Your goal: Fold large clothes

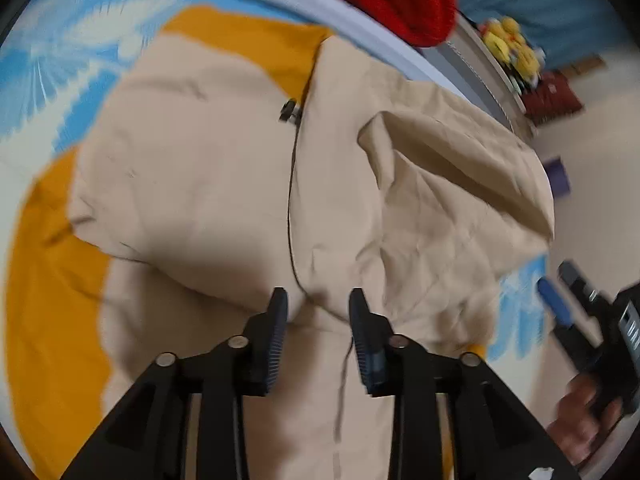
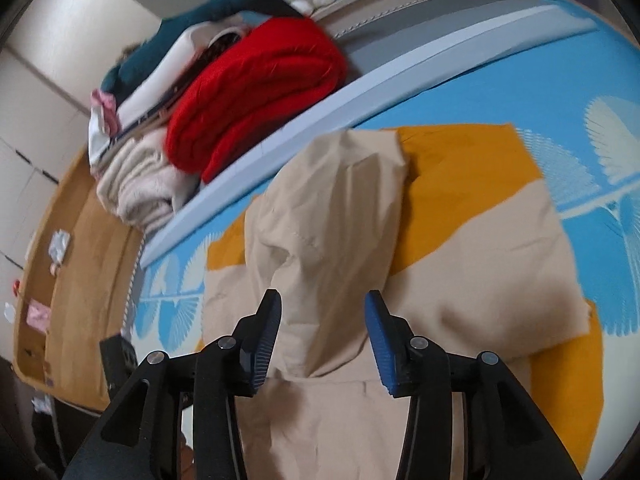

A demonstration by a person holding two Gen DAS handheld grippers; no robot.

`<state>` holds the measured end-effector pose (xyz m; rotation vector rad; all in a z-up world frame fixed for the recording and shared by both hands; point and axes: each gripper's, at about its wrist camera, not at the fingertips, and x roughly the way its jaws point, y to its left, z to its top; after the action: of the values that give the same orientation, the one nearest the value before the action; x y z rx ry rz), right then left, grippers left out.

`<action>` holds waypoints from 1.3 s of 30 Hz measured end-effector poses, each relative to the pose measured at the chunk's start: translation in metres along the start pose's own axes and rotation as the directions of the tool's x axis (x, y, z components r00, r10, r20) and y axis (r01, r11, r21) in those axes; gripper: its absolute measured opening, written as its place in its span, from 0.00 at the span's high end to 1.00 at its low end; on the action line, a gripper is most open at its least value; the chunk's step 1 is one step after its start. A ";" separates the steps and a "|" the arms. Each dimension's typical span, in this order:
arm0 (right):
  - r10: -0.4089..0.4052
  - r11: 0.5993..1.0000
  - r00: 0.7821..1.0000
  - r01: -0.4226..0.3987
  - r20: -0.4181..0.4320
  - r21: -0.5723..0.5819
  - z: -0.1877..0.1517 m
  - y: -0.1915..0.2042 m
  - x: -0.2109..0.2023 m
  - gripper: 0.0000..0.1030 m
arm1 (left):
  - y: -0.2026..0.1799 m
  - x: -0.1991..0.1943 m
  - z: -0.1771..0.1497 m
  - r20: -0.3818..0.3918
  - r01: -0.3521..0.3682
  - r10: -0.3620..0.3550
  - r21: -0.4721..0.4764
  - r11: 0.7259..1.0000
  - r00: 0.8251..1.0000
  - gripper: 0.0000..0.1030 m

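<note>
A large beige hooded jacket with orange panels lies spread on a blue-and-white patterned sheet. Its dark zipper line runs down the middle, and the hood lies crumpled to the right. My left gripper hovers open just over the zipper area, with cloth below its fingers but nothing pinched. In the right wrist view my right gripper stands open above the hood, with no fabric between the pads. The left wrist view also shows the right gripper at the right edge, held by a hand.
A pile of folded clothes sits past the bed's pale edge: a red knit, a cream garment and a teal plush. A wooden surface with small items lies to the left. Yellow toys are at the far right.
</note>
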<state>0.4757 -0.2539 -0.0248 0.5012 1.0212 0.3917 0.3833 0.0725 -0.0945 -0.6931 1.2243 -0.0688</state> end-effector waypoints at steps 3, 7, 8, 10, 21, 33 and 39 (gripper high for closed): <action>-0.018 1.000 1.000 0.019 -0.026 0.004 0.004 0.003 0.021 0.56 | 0.005 0.014 0.008 -0.037 0.032 -0.035 -0.075 0.997 0.999 0.65; -0.047 0.999 0.999 0.047 -0.022 -0.025 0.008 0.008 0.037 0.60 | 0.010 0.033 0.019 -0.025 -0.011 0.009 -0.100 0.995 1.000 0.60; -0.053 0.998 0.999 0.052 -0.012 -0.047 0.008 0.010 0.038 0.78 | 0.011 0.036 0.019 -0.027 -0.015 0.012 -0.106 0.994 1.000 0.61; -0.030 0.998 1.000 0.030 0.004 -0.055 0.009 0.010 0.037 0.98 | 0.013 0.043 0.021 -0.030 -0.004 0.000 -0.115 0.993 1.000 0.72; -0.006 0.957 0.996 0.033 -0.092 0.288 -0.024 -0.048 0.039 0.98 | -0.002 -0.014 0.021 0.038 -0.046 0.046 0.012 0.999 0.998 0.97; -0.219 0.954 0.959 0.249 -0.178 0.168 -0.021 -0.037 0.042 0.61 | -0.067 -0.015 -0.011 0.121 -0.165 0.136 0.282 0.945 0.983 0.72; -0.113 0.994 0.993 0.113 -0.035 0.005 -0.001 0.001 0.044 0.60 | -0.029 0.055 -0.030 -0.077 -0.302 0.329 0.246 0.921 0.941 0.77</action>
<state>0.4954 -0.2291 -0.0557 0.4420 1.0792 0.2967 0.3862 0.0139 -0.1307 -0.2848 1.4022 0.0178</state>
